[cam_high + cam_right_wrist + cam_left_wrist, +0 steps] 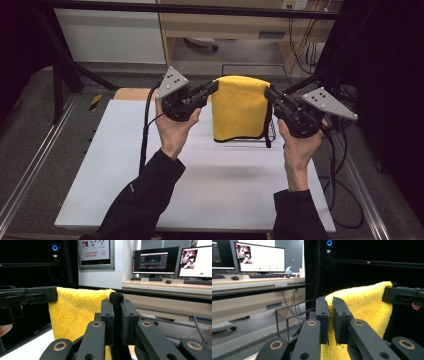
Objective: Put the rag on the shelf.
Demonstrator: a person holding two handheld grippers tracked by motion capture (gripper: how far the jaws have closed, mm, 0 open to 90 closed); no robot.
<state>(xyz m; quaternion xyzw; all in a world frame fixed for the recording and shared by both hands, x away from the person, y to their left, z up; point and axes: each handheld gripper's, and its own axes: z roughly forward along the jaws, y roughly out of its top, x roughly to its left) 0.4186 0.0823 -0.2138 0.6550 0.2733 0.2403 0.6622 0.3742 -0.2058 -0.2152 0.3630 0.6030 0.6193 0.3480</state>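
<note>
A yellow towel (240,107) with a black edge trim hangs folded in the air above the white table (200,185). My left gripper (216,86) is shut on the towel's upper left corner, with yellow pile pinched between its jaws (331,315). At the upper right corner my right gripper (268,92) is shut on the black-trimmed edge (116,298). The towel (75,312) stretches level between both grippers and drapes down; its lower edge hangs just over the table. In the left gripper view the towel (367,305) runs across to the right gripper's jaws.
A black wire rack (270,132) stands behind the towel's lower right, its wire frame (287,320) also in the left gripper view. Dark frame posts rise at both sides of the table. A desk with monitors (155,261) stands beyond.
</note>
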